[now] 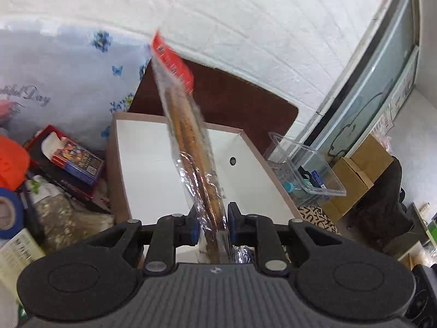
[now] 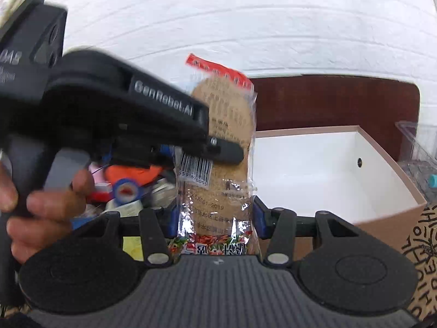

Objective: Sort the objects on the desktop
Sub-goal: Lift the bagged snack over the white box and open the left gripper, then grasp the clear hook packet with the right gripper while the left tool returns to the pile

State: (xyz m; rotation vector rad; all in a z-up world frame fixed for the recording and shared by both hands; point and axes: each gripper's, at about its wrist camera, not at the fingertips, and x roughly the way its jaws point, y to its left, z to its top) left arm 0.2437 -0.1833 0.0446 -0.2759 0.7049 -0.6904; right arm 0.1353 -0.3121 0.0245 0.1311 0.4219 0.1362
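Observation:
A clear plastic snack packet with brown biscuits and a red top strip [image 1: 188, 125] is held edge-on in my left gripper [image 1: 211, 220], which is shut on its lower part, above the white-lined cardboard box [image 1: 142, 164]. In the right wrist view the same packet [image 2: 226, 142] shows flat-on with its barcode, standing between my right gripper's blue pads [image 2: 215, 221]. The right jaws stand beside the packet's bottom; whether they press it is unclear. The left gripper's body and the hand holding it fill the left of that view [image 2: 114, 114].
A pile of clutter lies left of the box: card packs in a red tray [image 1: 73, 158], blue tape roll [image 1: 8, 213], orange object [image 1: 11, 164]. A clear plastic bin [image 1: 303, 169] with small items stands right of the box. A dark brown mat [image 1: 232, 98] lies behind.

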